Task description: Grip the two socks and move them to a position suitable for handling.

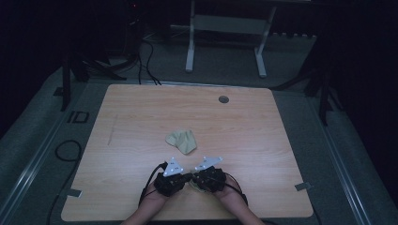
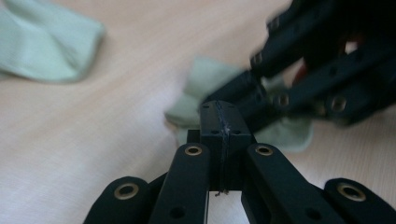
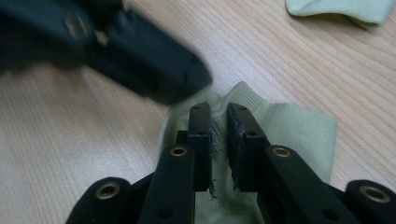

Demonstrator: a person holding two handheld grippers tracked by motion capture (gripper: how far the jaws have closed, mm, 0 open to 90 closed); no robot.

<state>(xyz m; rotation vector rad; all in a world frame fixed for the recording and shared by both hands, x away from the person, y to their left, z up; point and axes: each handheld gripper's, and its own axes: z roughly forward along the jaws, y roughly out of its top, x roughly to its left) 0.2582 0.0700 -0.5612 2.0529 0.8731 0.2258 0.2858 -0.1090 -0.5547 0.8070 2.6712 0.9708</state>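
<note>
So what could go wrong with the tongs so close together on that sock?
The right tongs pinch just a thin fold of the near sock, so it might slip out when lifted. The left tongs look shut right beside them, so the two could bump. A sudden pull might also drag the near sock toward the other sock.

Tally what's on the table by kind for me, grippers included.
Pale green socks: 2, one lying loose, one under the grippers
Grippers: 2, left gripper, right gripper
Total: 4
</note>
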